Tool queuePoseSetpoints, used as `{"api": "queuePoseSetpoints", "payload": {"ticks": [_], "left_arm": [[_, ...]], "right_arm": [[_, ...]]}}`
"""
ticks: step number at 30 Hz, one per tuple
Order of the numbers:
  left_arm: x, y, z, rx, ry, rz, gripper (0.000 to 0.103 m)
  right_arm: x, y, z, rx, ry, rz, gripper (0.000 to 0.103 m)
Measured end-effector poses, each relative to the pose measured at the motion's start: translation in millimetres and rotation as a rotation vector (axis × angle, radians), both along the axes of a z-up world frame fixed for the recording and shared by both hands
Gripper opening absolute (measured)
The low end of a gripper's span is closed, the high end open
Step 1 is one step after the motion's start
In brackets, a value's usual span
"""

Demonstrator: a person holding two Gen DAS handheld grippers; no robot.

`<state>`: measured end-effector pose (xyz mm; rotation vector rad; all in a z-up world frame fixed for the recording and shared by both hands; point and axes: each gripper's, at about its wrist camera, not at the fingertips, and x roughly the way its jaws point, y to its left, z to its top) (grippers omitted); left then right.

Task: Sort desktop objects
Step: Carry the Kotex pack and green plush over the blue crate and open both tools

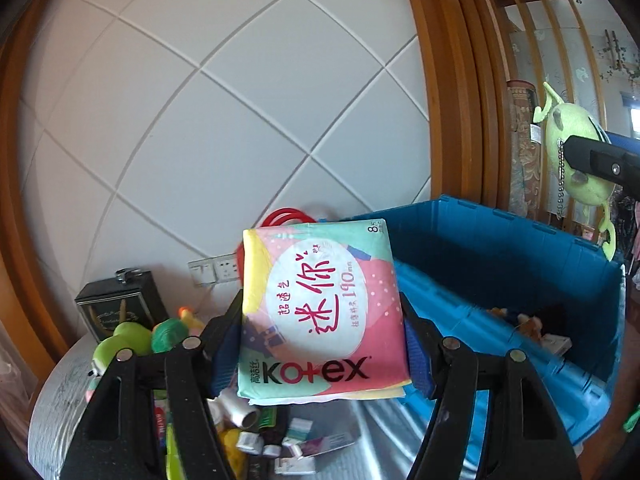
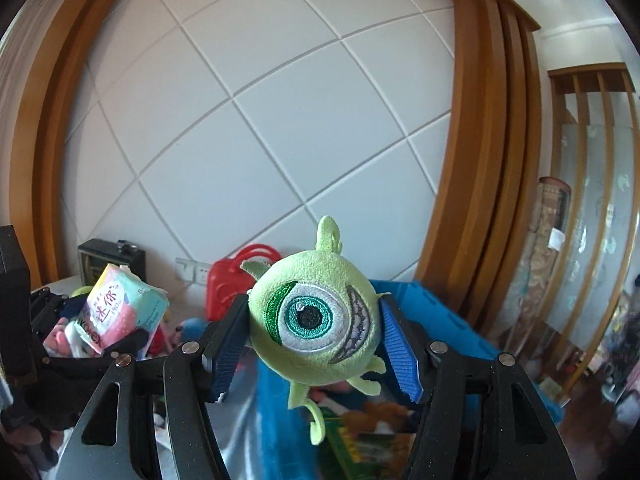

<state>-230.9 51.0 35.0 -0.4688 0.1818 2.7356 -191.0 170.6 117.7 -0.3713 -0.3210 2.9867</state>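
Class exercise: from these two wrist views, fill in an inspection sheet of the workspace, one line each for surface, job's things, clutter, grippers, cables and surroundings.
Surface: grey tabletop, crowded.
Job's things: Kotex pack and green one-eyed plush, both lifted; blue bin already holds some items.
Clutter: small bottles and packets, dark box, red case.
Grippers: left gripper shut on the pack; right gripper holds the plush.
Cables: nothing seen.
Surroundings: white tiled wall, wall socket, wooden frame.

Left gripper [image 1: 324, 320] is raised, jaws clamped on a pack [image 1: 320, 308]; right gripper [image 2: 316, 332], at its 3 o'clock, pinches a plush [image 2: 316, 320].
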Motion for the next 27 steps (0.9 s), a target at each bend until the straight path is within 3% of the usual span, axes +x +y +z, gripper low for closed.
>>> {"api": "queuePoseSetpoints", "payload": {"ticks": [6,11,20,27], "left_arm": [[-46.4,119.8,22.8,-0.019,-0.044,-0.027,0.067],[-90.6,182.6,25.5,-0.058,-0.126,-0.031,0.067],[-128.8,234.7,11.3,-0.163,-0.172,-0.016,0.068],[-142.7,247.6,7.4,-0.17,-0.183,-0.013,0.073]], "right_arm": [[-44.7,111.3,11.5,-0.023,-0.046,-0.012,0.064],[-95.4,182.7,4.5,-0.059,-0.11,-0.004,0.064],[-171.5,242.6,-47.6,-0.152,-0.232,-0.02,0.064],[-190.2,255.8,-53.8,-0.128,-0.248,-0.026,0.064]]}}
